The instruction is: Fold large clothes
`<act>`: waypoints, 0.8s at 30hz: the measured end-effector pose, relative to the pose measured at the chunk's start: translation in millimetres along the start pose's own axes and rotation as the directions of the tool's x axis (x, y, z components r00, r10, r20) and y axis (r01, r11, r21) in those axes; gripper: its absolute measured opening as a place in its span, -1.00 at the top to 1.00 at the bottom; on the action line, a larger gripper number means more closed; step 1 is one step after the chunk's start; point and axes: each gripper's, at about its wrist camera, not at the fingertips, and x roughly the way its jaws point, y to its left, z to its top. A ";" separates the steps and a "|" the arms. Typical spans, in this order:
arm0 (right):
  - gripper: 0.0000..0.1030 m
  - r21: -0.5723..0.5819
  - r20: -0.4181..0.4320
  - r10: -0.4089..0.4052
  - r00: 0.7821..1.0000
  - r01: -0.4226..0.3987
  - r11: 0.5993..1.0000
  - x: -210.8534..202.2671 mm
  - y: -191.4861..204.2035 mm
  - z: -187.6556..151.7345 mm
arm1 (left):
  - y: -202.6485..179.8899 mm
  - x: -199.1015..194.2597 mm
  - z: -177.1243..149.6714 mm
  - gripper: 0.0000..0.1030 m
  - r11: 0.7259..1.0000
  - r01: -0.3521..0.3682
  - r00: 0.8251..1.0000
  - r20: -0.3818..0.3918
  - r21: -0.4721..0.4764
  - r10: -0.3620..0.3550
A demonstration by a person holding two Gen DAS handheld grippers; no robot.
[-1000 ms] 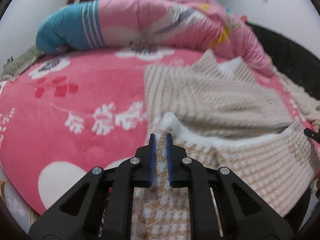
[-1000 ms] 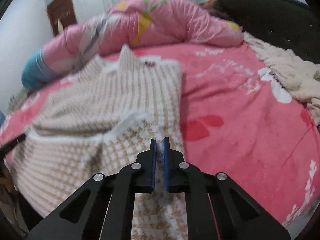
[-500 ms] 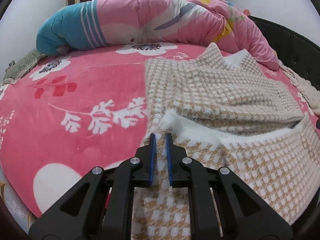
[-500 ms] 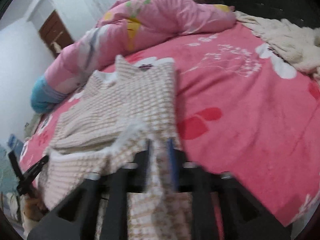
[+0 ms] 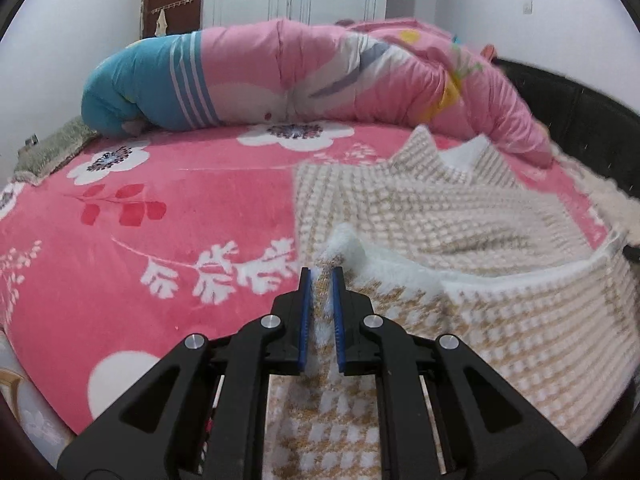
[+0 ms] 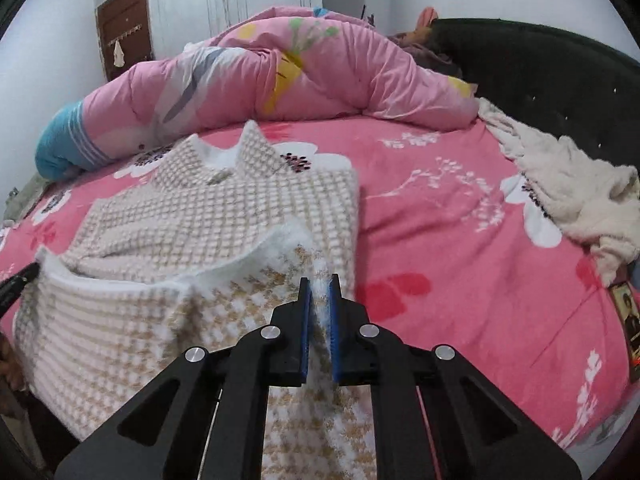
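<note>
The beige-and-white checked fleece jacket [image 6: 224, 216] lay on the pink floral bed [image 6: 440, 240]; left gripper [image 5: 320, 276] and right gripper [image 6: 319, 282] (its fingers just reclosed) each pinched the hem.

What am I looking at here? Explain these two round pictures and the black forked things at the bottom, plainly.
No robot here: a person holds a pair of black tongs in each hand, and a wide-angle camera on each looks forward along its two blue-padded fingers. One picture comes from the left tongs, the other from the right tongs.

Both look across a bed with a pink flowered blanket. On it lies a beige-and-white checked fleecy jacket. At the far side sits a rolled pink-and-blue quilt, and a cream fluffy throw lies near the dark headboard.

Each pair of tongs is shut on the jacket's near edge, one corner apiece; the right pair's jaws have just been closing on it.
</note>
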 end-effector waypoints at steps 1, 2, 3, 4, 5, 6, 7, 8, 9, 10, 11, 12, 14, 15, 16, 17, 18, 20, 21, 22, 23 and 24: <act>0.84 -0.014 -0.034 -0.013 0.999 0.012 1.000 15.7 0.6 -2.3 | -1.4 9.9 -3.1 0.81 1.000 -0.011 0.999 -0.036 0.008 0.011; 0.82 -0.040 -0.095 -0.031 0.995 0.027 0.999 38.5 1.4 -8.0 | -2.1 25.1 -10.6 0.80 1.000 -0.020 0.995 -0.097 0.014 0.021; 0.79 -0.044 -0.136 -0.029 0.990 0.023 0.999 51.3 1.6 -12.7 | -1.9 32.2 -15.8 0.79 0.999 -0.028 0.992 -0.122 0.017 0.030; 0.77 -0.041 -0.171 -0.015 0.985 0.008 0.999 62.1 0.3 -17.3 | -1.9 33.8 -19.7 0.74 0.999 -0.034 0.992 -0.124 0.023 0.037; 0.70 -0.045 -0.165 -0.012 0.986 0.005 0.999 60.5 -0.1 -18.2 | -3.2 30.2 -21.0 0.73 0.999 -0.044 0.993 -0.111 0.032 0.047; 0.51 -0.050 -0.156 -0.018 0.988 0.010 0.999 53.2 -0.5 -16.6 | -3.7 26.2 -20.4 0.73 0.998 -0.046 0.993 -0.103 0.036 0.050; 0.35 -0.045 -0.150 -0.022 0.988 0.016 0.999 46.8 -2.1 -15.1 | -2.5 21.2 -19.3 0.68 0.999 -0.039 0.995 -0.091 0.033 0.042; 0.03 -0.032 -0.139 -0.015 0.990 0.011 0.999 38.9 -4.5 -14.3 | -0.7 18.0 -18.4 0.57 0.999 -0.035 0.996 -0.082 0.029 0.037; -0.03 -0.008 -0.118 0.015 0.993 -0.016 1.000 26.3 -8.7 -12.8 | 3.0 11.3 -16.7 0.45 0.999 -0.050 0.997 -0.062 0.020 0.051; -0.03 0.004 -0.104 0.029 0.994 -0.029 1.000 16.9 -11.3 -11.2 | 5.9 3.7 -15.2 0.28 0.998 -0.057 0.998 -0.035 0.009 0.057; -0.03 0.016 -0.088 0.044 0.995 -0.042 0.999 6.5 -12.9 -10.3 | 8.3 -4.6 -13.7 0.28 0.999 -0.052 0.999 -0.007 -0.003 0.052; -0.04 0.030 -0.068 0.086 0.994 -0.084 0.996 -7.0 -12.6 -9.8 | 9.9 -13.3 -11.3 0.28 0.999 -0.040 0.999 0.019 -0.013 0.041; -0.10 0.036 -0.054 0.178 0.982 -0.176 0.984 -18.3 -6.8 -8.0 | 6.5 -33.5 -6.6 0.28 0.999 0.042 0.997 0.071 -0.023 -0.040; -0.13 0.027 -0.058 0.245 0.968 -0.244 0.969 -22.5 3.6 -9.3 | 2.9 -38.4 -4.8 0.27 0.996 0.084 0.993 0.082 -0.018 -0.082; -0.13 0.017 -0.070 0.290 0.955 -0.289 0.957 -22.1 12.0 -10.1 | -6.6 -43.7 -4.2 0.23 0.987 0.159 0.984 0.086 -0.003 -0.158; -0.13 0.006 -0.097 0.357 0.929 -0.358 0.934 -16.9 26.5 -12.4 | -13.5 -43.2 -4.1 0.13 0.979 0.202 0.976 0.075 0.009 -0.202; -0.13 0.003 -0.112 0.384 0.916 -0.386 0.922 -12.7 34.0 -13.7 | -23.5 -40.3 -5.9 0.12 0.969 0.245 0.968 0.053 0.023 -0.246; -0.13 -0.021 -0.180 0.411 0.894 -0.421 0.907 12.0 59.2 -22.5 | -45.6 -22.9 -13.9 0.09 0.968 0.245 0.970 -0.027 0.054 -0.244; -0.13 -0.035 -0.221 0.399 0.890 -0.416 0.909 27.7 69.6 -29.2 | -56.4 -4.1 -22.0 0.09 0.977 0.194 0.977 -0.111 0.083 -0.185; -0.19 -0.053 -0.278 0.346 0.896 -0.374 0.926 54.0 78.9 -40.7 | -61.1 13.0 -30.3 0.08 0.984 0.149 0.975 -0.179 0.102 -0.129; -0.26 -0.043 -0.281 0.350 0.894 -0.376 0.926 65.9 80.4 -45.3 | -60.8 24.7 -38.4 0.08 0.985 0.141 0.972 -0.203 0.100 -0.119; -0.28 -0.036 -0.278 0.358 0.891 -0.382 0.923 67.9 79.6 -45.4 | -58.4 24.3 -41.6 0.07 0.985 0.149 0.975 -0.177 0.086 -0.133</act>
